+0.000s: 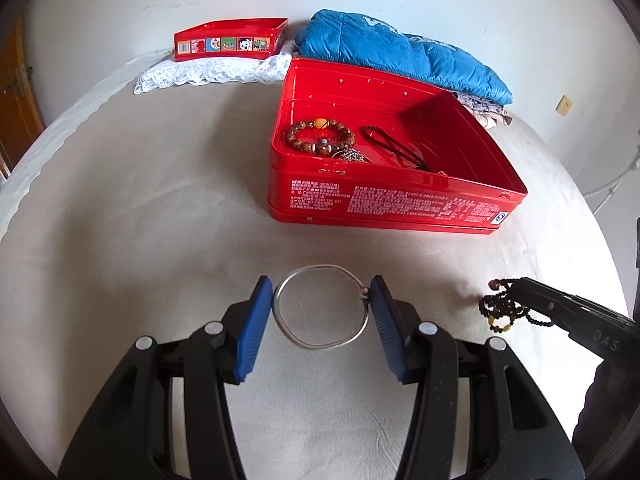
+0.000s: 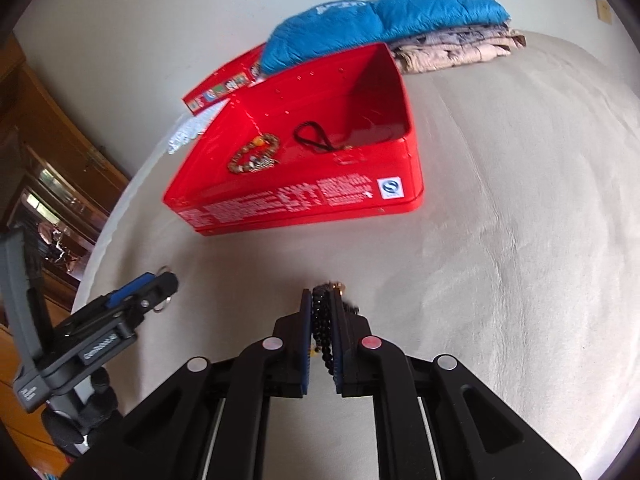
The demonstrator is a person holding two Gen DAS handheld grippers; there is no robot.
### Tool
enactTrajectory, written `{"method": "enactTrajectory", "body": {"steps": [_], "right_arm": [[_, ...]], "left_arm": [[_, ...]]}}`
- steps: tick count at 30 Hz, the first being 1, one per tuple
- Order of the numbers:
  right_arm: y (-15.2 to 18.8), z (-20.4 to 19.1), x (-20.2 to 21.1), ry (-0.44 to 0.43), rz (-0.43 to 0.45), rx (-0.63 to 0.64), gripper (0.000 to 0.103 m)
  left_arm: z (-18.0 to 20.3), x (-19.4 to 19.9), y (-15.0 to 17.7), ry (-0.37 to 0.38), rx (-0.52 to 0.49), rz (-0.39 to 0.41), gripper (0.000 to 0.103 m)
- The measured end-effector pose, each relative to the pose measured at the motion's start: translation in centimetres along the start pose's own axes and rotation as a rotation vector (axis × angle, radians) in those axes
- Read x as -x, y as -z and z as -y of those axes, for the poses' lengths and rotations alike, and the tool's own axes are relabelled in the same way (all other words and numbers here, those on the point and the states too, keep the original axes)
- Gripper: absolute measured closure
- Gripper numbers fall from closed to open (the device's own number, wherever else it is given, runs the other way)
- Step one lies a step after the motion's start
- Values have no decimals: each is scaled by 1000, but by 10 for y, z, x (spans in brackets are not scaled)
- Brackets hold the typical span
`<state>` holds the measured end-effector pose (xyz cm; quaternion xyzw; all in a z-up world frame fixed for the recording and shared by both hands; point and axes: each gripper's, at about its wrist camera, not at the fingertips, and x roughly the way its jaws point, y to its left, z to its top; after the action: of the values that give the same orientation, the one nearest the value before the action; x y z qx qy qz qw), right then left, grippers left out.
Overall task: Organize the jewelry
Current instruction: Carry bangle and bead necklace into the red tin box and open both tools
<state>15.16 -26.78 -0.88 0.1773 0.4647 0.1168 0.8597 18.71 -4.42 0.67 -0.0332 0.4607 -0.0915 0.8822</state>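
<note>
Each black hand-held gripper [image 1: 322, 300] has ribbed blue pads [image 1: 252, 336] and round silver rivets [image 1: 144, 343].

My left gripper [image 1: 322, 306] points steeply downward, its blue-padded jaws standing partway apart and pressed against opposite sides of a silver bangle [image 1: 320, 312], which spans the gap between them. My right gripper [image 2: 323, 320] also tilts downward, just to the right of the left one, its jaws clamped almost together on a strand of dark beads [image 2: 324, 332] that hangs out past the tips.
</note>
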Motion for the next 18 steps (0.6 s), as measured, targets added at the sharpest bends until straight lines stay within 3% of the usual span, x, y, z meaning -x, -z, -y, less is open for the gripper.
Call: {"method": "enactTrajectory", "body": {"steps": [9,18], "right_arm": [[-6,-5,15,-26,11,5,95],[-36,-18,33,-25,37,37,95]], "left_arm": [[0,11,-8,-3,-4,16,54],[12,27,-35,6,-43,45,54]]}}
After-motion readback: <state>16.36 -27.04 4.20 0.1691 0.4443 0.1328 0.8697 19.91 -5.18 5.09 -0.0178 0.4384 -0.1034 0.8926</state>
